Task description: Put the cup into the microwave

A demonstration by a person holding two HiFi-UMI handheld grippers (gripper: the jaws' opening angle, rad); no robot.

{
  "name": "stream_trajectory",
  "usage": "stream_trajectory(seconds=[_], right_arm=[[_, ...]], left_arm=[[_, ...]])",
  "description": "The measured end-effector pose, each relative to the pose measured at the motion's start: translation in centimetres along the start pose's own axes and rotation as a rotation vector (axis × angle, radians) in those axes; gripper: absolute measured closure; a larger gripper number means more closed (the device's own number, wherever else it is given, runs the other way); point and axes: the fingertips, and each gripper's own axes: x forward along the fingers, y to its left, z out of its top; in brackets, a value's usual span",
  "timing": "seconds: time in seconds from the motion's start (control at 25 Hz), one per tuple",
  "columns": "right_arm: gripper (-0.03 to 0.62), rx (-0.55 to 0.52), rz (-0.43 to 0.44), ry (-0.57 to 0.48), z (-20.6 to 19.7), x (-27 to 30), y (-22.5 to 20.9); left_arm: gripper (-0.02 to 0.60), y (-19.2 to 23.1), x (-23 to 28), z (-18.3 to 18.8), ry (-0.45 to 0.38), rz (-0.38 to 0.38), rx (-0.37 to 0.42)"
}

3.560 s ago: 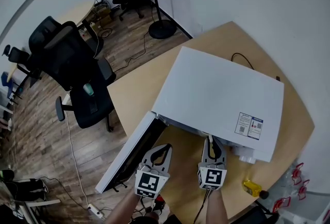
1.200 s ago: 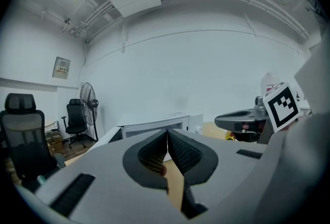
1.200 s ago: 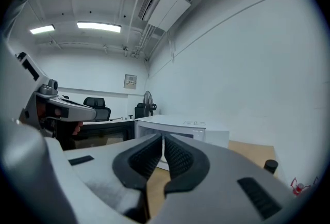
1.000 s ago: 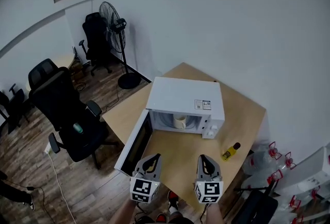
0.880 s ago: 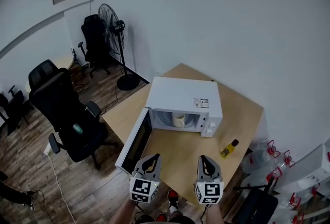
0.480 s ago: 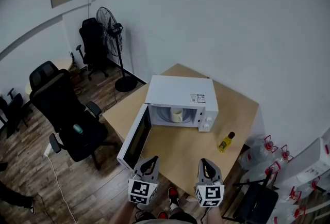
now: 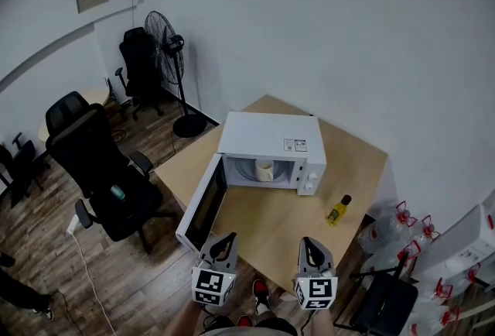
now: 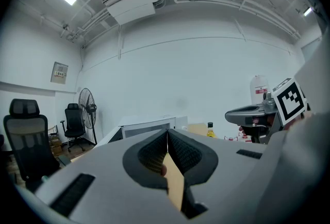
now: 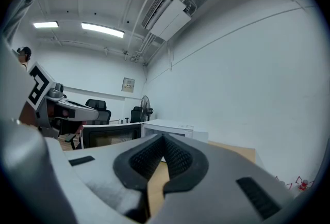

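Observation:
A pale cup (image 7: 264,169) stands inside the white microwave (image 7: 271,137), whose door (image 7: 199,206) hangs open to the left. The microwave sits on a wooden table (image 7: 278,226). Both grippers are held side by side near the table's front edge, well back from the microwave. My left gripper (image 7: 225,238) is shut with nothing in it, its tips touching in the left gripper view (image 8: 167,134). My right gripper (image 7: 308,242) is shut and empty too, seen closed in the right gripper view (image 9: 163,139). The microwave (image 9: 170,127) shows beyond those jaws.
A small yellow bottle (image 7: 336,210) stands on the table right of the microwave. Black office chairs (image 7: 93,164) and a floor fan (image 7: 166,44) are at the left. Water bottles (image 7: 394,222) sit on the floor at the right, by the white wall.
The view has drawn back from the microwave, which now looks smaller and farther. Both grippers have come back toward the table's front edge. The cup stays inside.

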Motion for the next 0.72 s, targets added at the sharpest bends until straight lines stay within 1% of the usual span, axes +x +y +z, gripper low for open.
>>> stream_trajectory(seconds=[0.4,0.72], right_arm=[[0.577,0.010,0.008,-0.006,0.2,0.4,-0.6],[0.577,-0.005,0.013,-0.003,0.0,0.7,-0.6]], left_arm=[[0.557,-0.1,0.7,0.2,0.003,0.003,0.002],[0.558,-0.3,1.1,0.0,0.005,0.002,-0.002]])
